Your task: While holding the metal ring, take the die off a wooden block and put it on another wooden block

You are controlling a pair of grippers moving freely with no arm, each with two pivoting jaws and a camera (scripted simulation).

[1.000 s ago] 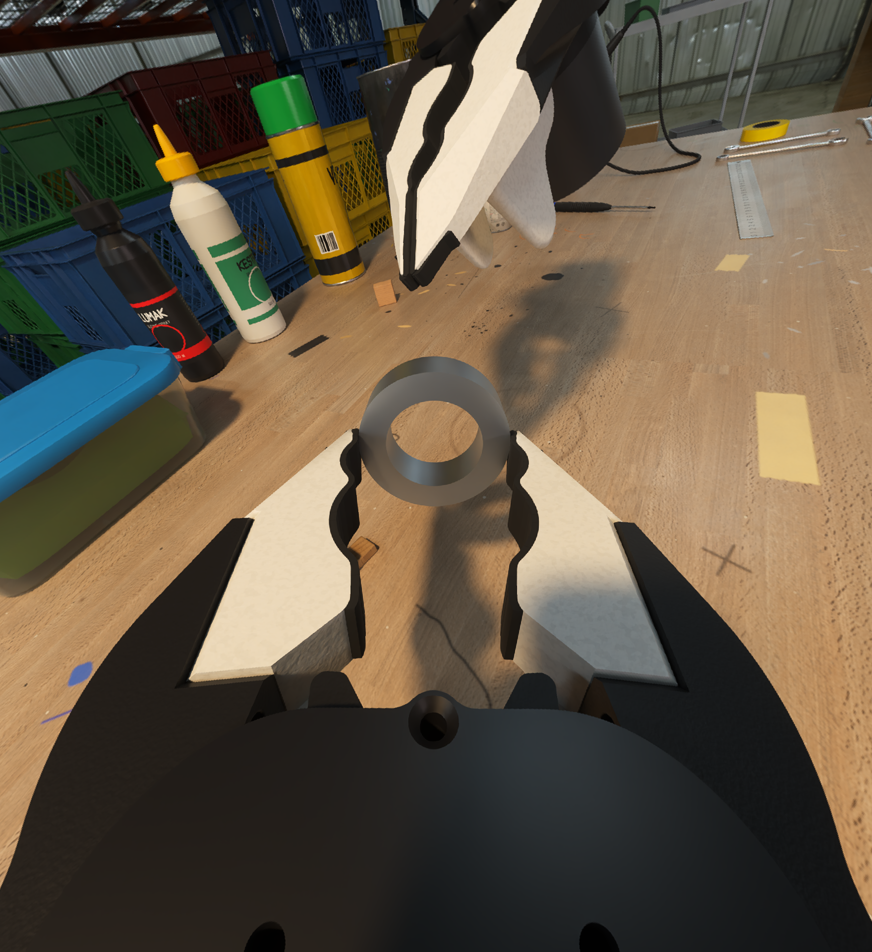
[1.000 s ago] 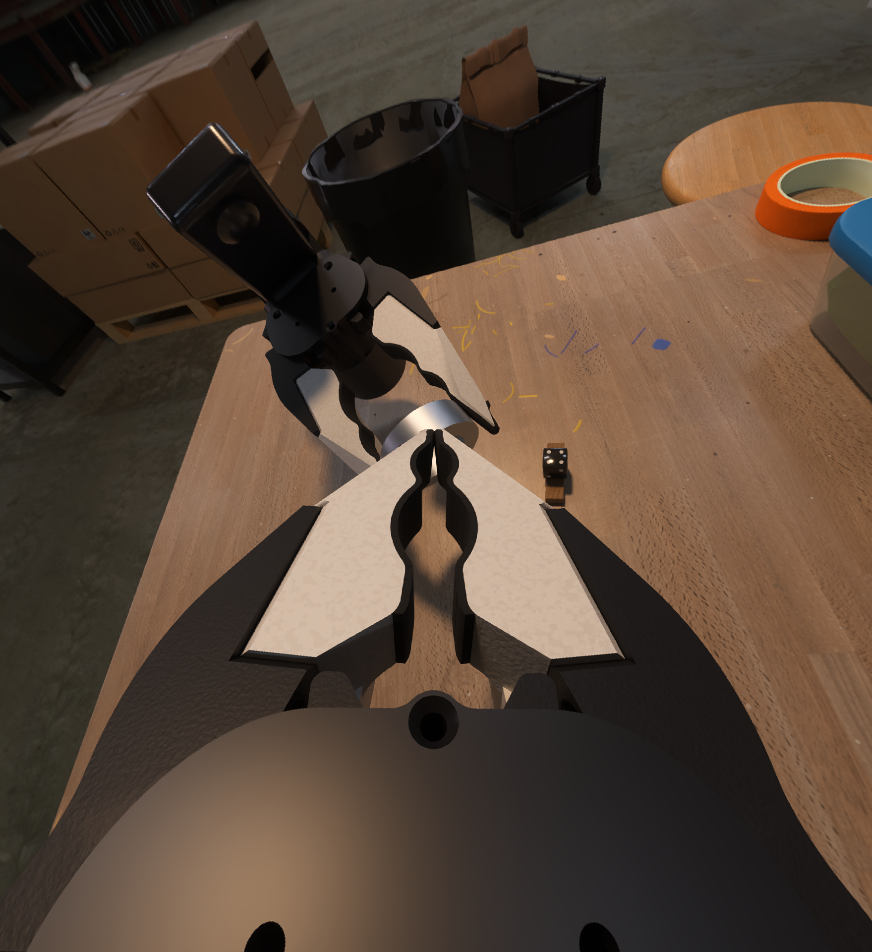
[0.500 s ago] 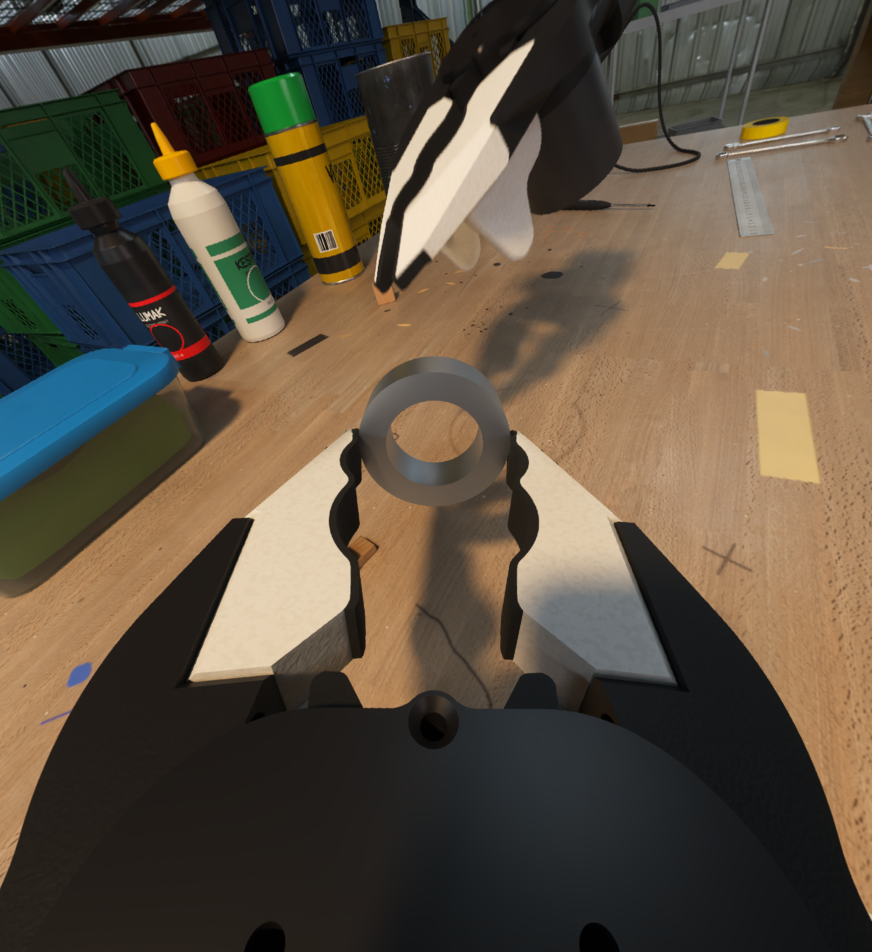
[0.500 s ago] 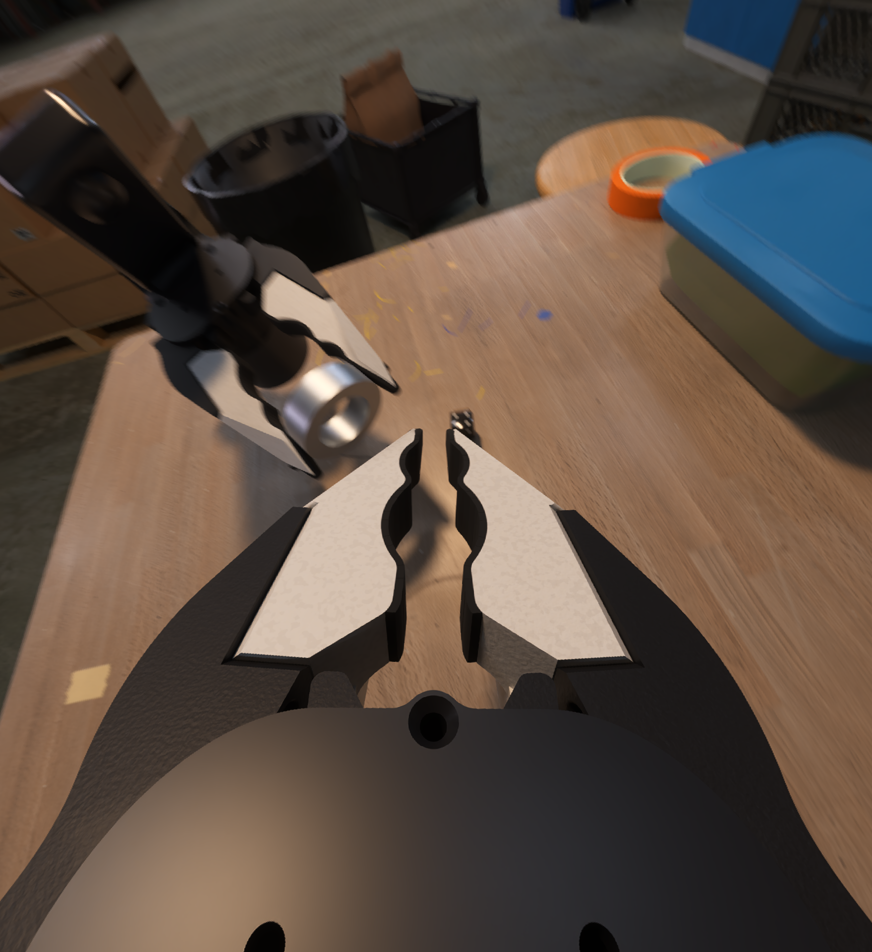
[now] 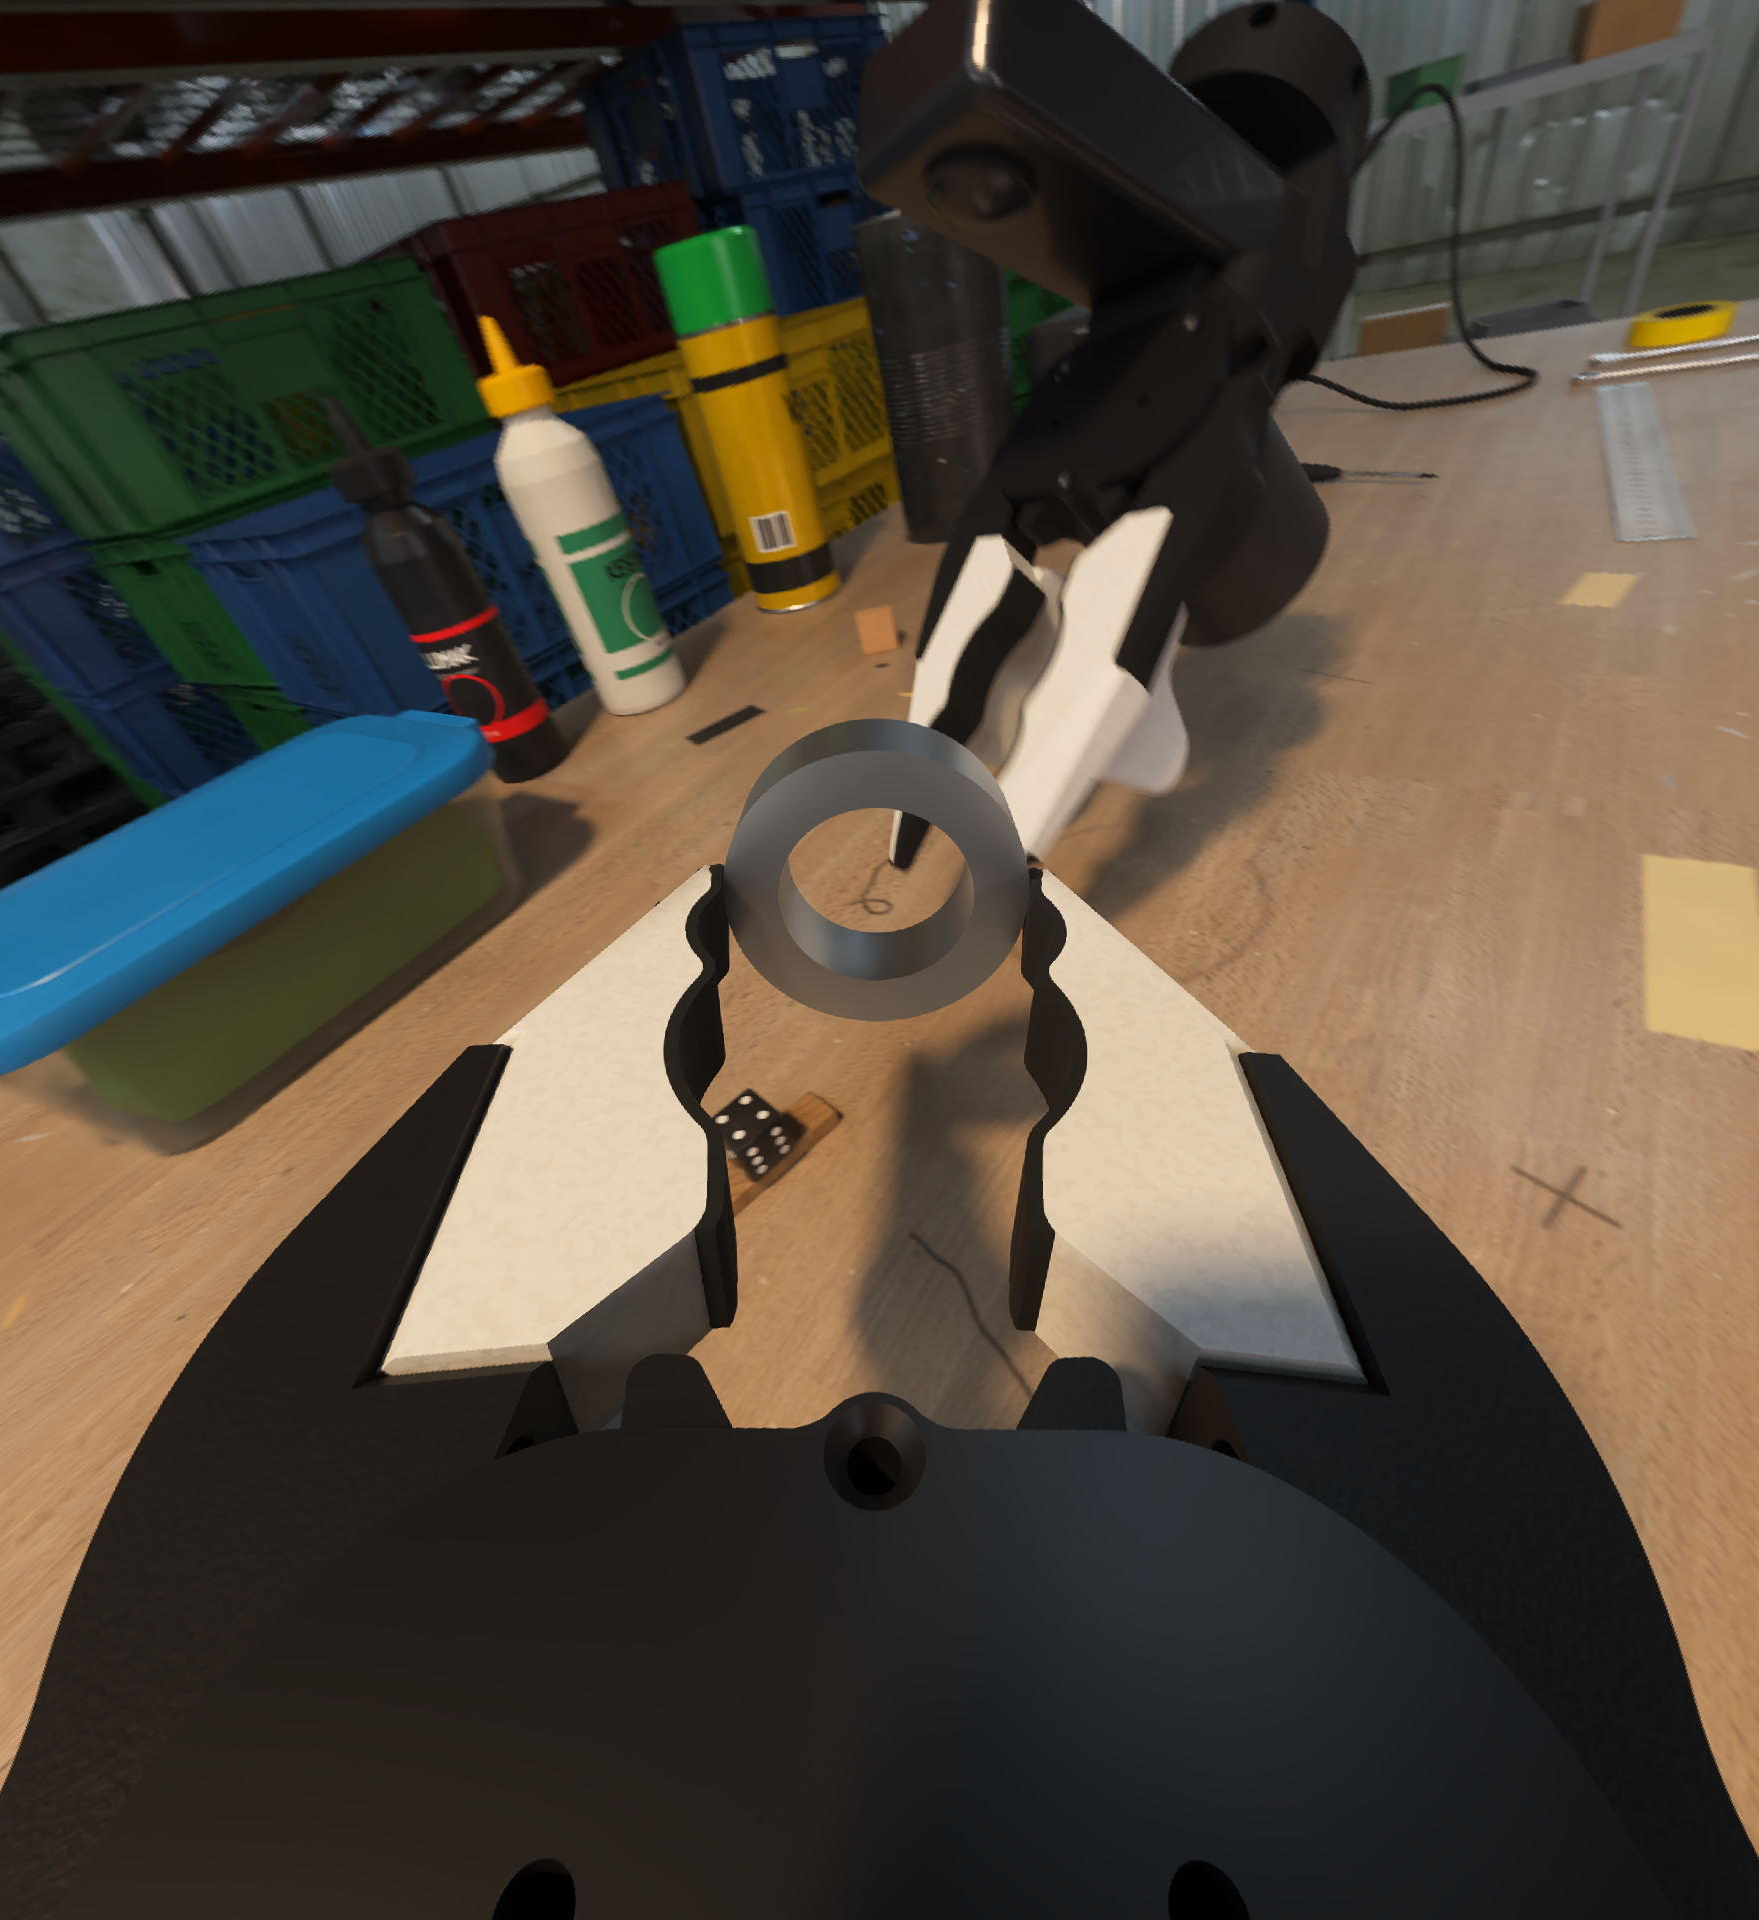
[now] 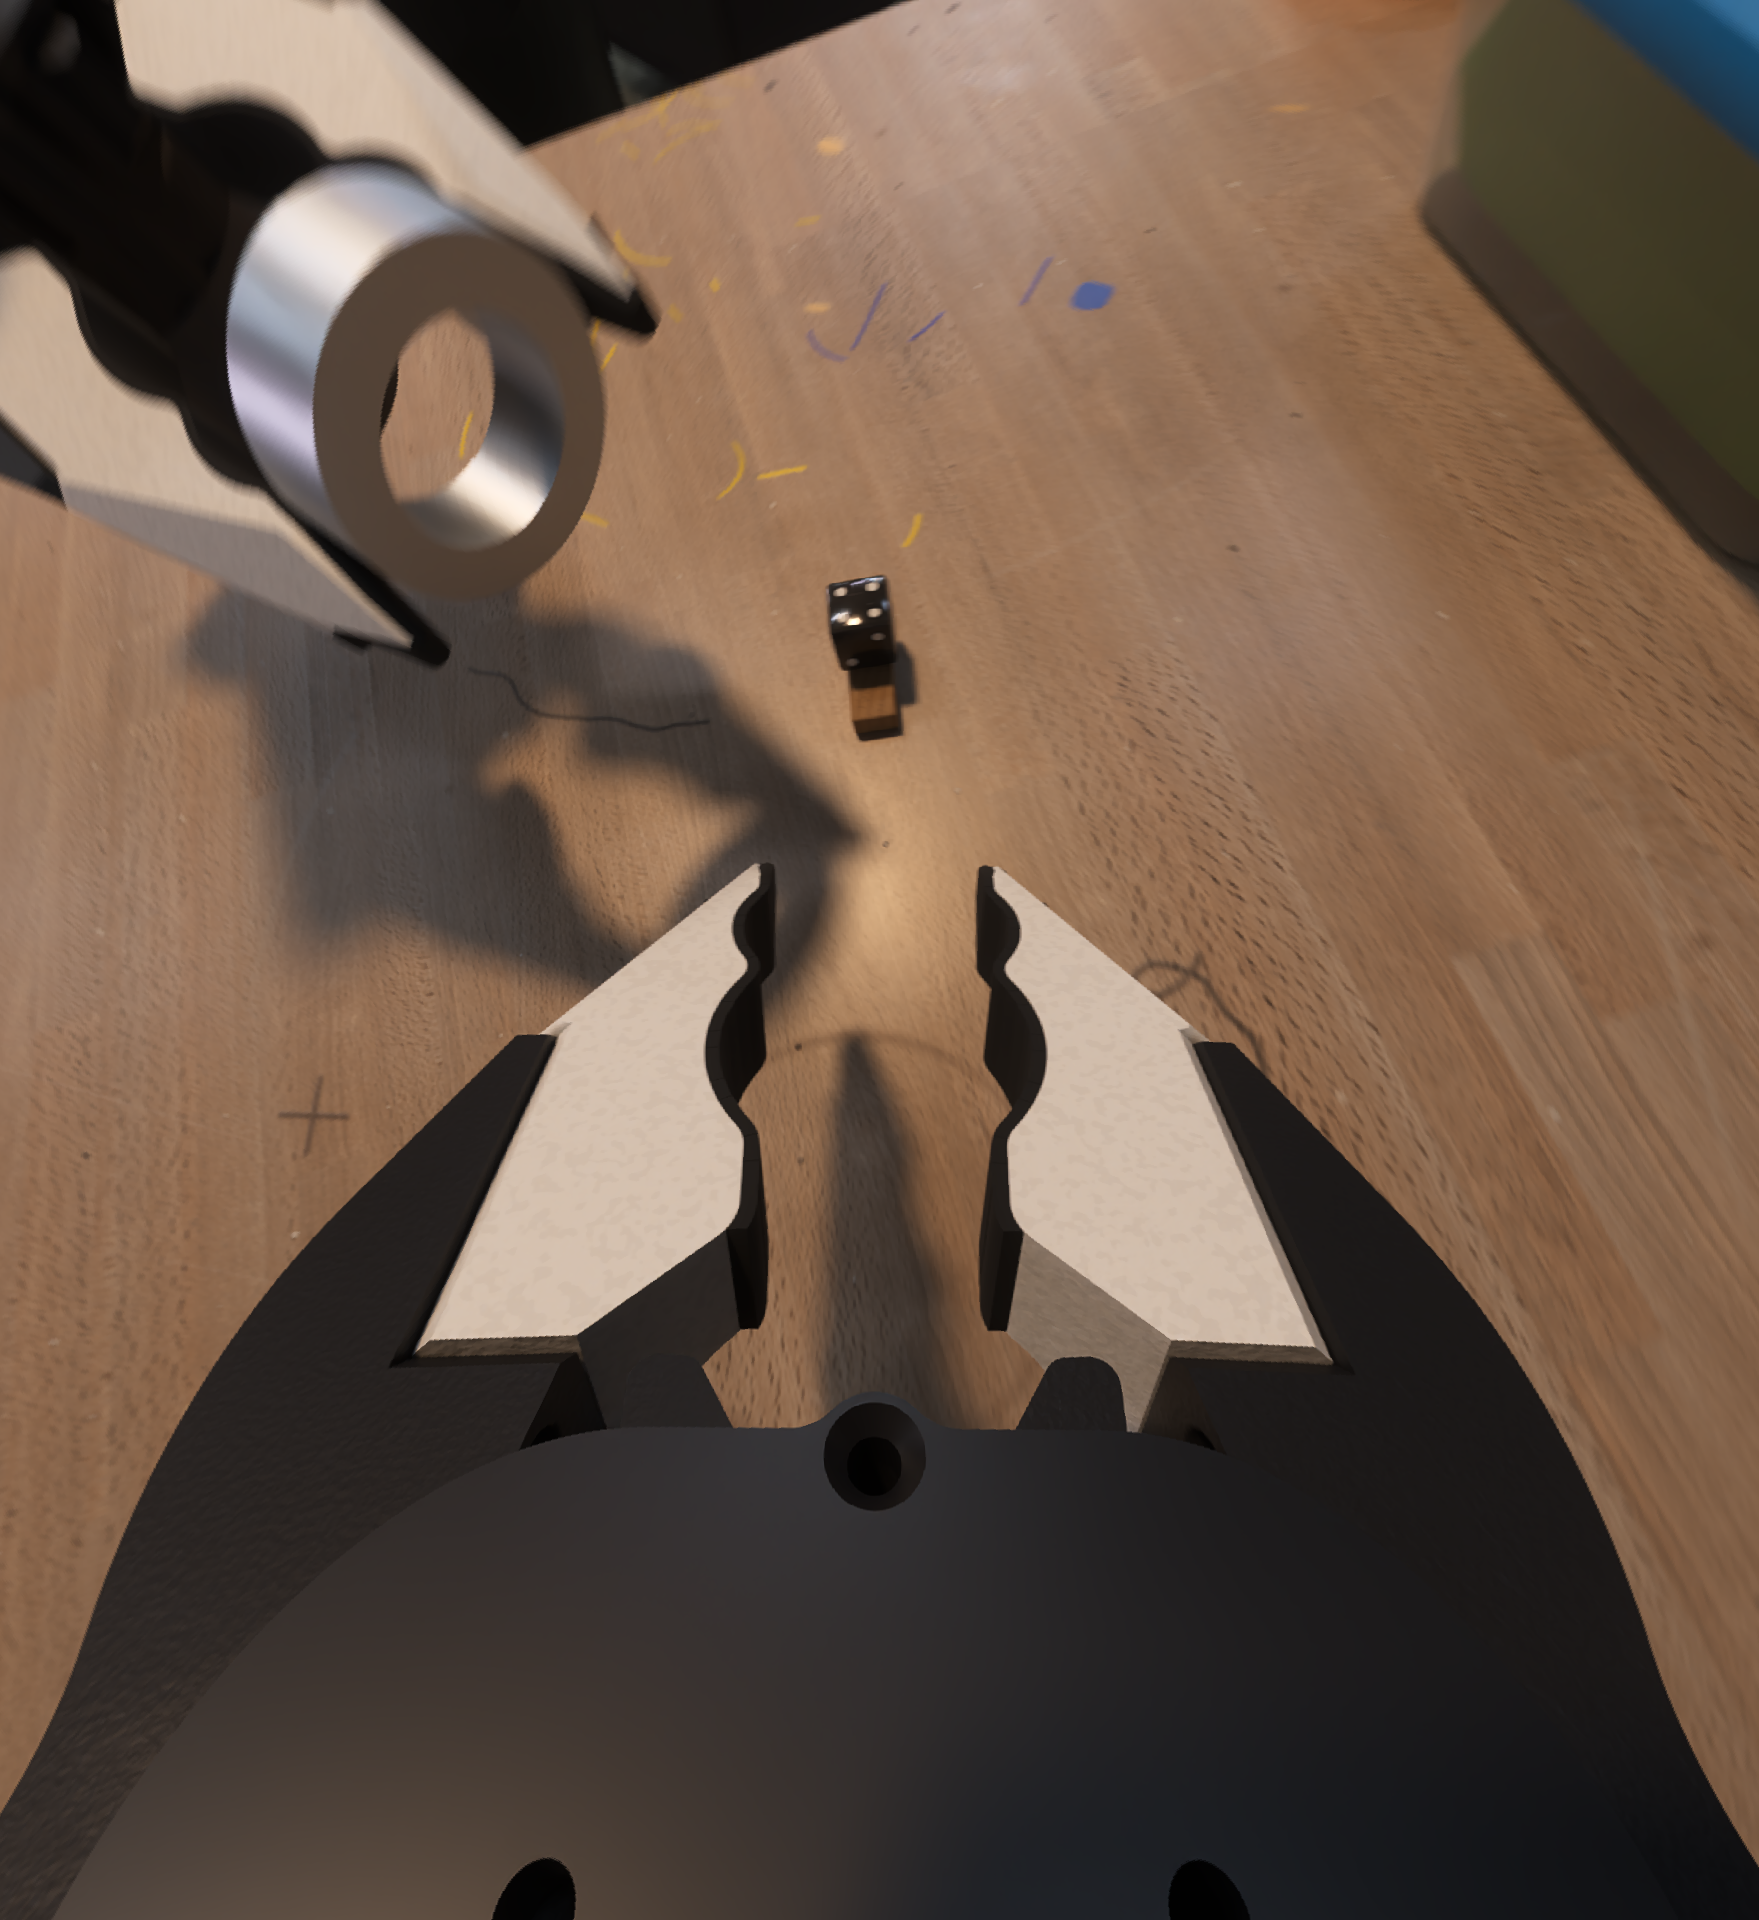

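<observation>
In the left wrist view, the left tongs [image 5: 875,883] sit at the centre of the frame, clamped on the metal ring [image 5: 875,868], whose bore faces the camera. Below the ring, seen between the 2 fingers, the black die [image 5: 759,1132] rests on a wooden block [image 5: 797,1138] lying on the desk [image 5: 1477,1039]. Above and to the right of the ring, the right tongs [image 5: 958,852] point down toward the desk, their tips just behind the ring. Another wooden block [image 5: 876,630] lies in the upper middle of the frame, near a yellow spray can [image 5: 745,416]. A blue-lidded box [image 5: 189,894] fills the left edge.

In the right wrist view, the right tongs [image 6: 875,883] are parted to a moderate gap and hold nothing. The die [image 6: 861,620] sits in the upper middle of the frame on top of its wooden block [image 6: 876,709], well ahead of the fingertips. The ring [image 6: 418,384] hangs at the upper left, gripped by the left tongs [image 6: 532,478].
</observation>
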